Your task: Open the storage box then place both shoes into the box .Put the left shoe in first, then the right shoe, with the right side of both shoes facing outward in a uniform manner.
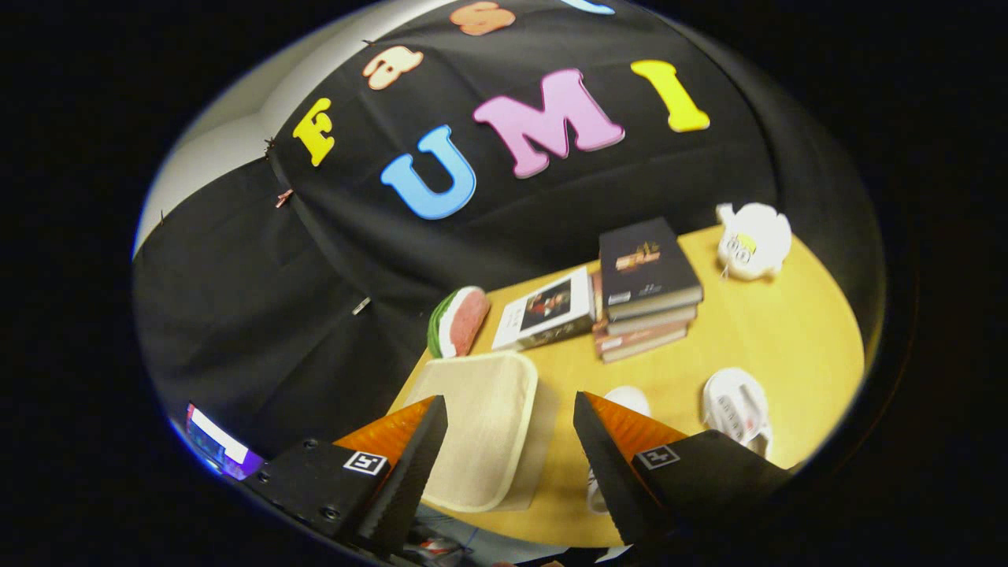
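1. Evidently nothing is done yet: the gripper (pixel 510 441) hangs spread and empty above the storage box (pixel 480 425), whose lid looks closed (a judgement).
2. Both shoes (pixel 736 409) wait on the table (pixel 787 331), right of the box.

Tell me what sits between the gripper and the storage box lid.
Nothing visible does. The gripper hangs open above the closed storage box, whose lid lies between and just ahead of the fingers; the shoes sit off to the side.

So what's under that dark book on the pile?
Under the dark book are more stacked books, resting on the yellow table. Their covers are hidden. The gripper hangs open nearer the storage box.
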`<state>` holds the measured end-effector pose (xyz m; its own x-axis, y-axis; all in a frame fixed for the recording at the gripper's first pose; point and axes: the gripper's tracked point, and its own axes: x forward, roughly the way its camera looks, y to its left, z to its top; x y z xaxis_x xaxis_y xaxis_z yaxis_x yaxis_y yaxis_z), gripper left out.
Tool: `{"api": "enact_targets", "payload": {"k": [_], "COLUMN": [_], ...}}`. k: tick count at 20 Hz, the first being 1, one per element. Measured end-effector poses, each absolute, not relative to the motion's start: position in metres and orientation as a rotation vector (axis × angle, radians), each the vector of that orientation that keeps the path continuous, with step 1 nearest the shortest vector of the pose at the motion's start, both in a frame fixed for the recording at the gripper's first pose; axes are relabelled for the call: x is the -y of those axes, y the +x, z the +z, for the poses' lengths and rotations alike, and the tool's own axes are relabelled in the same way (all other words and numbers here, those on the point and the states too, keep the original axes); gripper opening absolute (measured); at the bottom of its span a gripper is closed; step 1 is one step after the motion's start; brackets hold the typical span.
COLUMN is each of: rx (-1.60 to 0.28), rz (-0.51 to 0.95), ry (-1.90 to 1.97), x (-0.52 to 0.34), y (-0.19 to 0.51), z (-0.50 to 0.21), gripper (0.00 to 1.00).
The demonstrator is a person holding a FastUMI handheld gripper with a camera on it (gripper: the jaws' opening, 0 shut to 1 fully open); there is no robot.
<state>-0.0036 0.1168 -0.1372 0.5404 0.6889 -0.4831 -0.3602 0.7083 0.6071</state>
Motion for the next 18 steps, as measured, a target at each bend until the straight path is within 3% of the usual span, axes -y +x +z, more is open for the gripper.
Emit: {"api": "enact_targets", "payload": {"k": [6,17,18], "rx": [-1.083,-1.290,-1.303], "rz": [0.761,0.923,0.918], "ry": [0.701,0.987,1.008], "x": [-0.160,-0.199,-0.197], "y": [-0.036,-0.070,-0.066], "z": [-0.206,-0.245,-0.246], "gripper": [0.98,0.95,0.85]}}
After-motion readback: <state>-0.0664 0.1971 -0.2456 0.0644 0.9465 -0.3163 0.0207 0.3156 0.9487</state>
